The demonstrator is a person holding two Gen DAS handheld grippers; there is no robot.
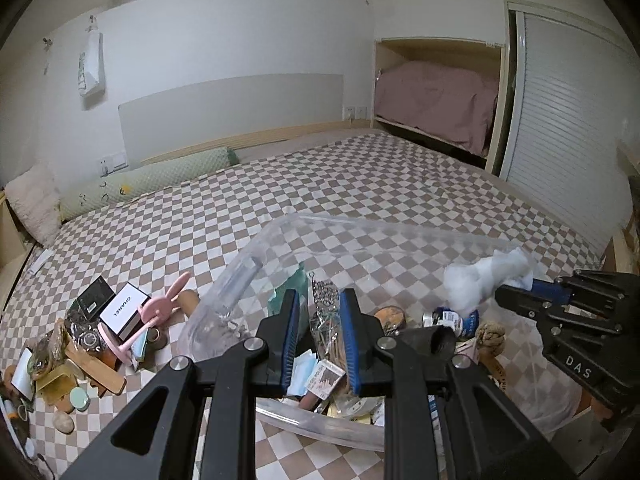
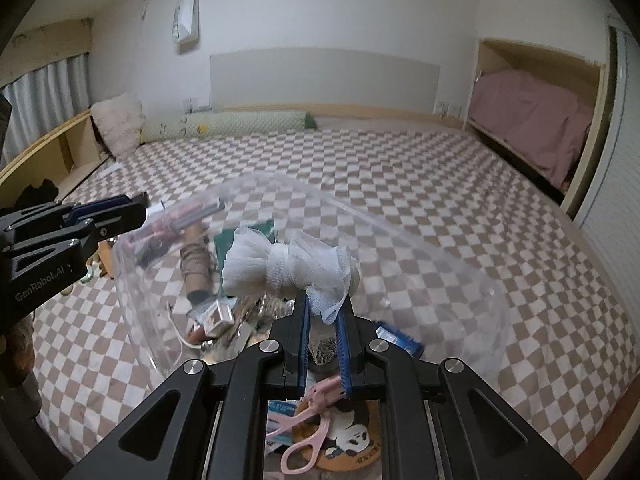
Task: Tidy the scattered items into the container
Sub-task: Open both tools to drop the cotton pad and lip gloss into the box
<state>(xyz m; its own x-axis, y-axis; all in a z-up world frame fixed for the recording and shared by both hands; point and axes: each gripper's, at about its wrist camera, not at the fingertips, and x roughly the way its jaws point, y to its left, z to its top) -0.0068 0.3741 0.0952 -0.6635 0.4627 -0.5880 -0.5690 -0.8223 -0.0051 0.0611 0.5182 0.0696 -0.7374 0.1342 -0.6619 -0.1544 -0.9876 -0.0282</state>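
i have my right gripper [image 2: 323, 312] clenched on a white mesh bundle [image 2: 286, 266], a knotted wad of netting that sticks out past the fingertips and hangs over the clear plastic container [image 2: 420, 240] on the checkered bed cover [image 2: 440, 168]. in the left wrist view the same bundle [image 1: 486, 276] shows at the tip of that gripper, off to the right of my own fingers. my left gripper [image 1: 320, 320] is closed around a clear packet [image 1: 330, 336] of small things, a chain and what may be wooden sticks, though the glare through the plastic makes that hard to be sure of; the packet sits between the blue pads above the container [image 1: 256, 264]. below and beyond both pairs of fingers the container already holds a heap of bits: pink scissors [image 2: 304, 432] and a round panda coaster [image 2: 348, 440] right under my right fingers, a roll of twine [image 2: 196, 268] further out to the left. well to the left of my left fingers, outside the container, a pile lies on the bed with a white chanel box [image 1: 122, 312] and a pink bunny-shaped stand [image 1: 156, 312].
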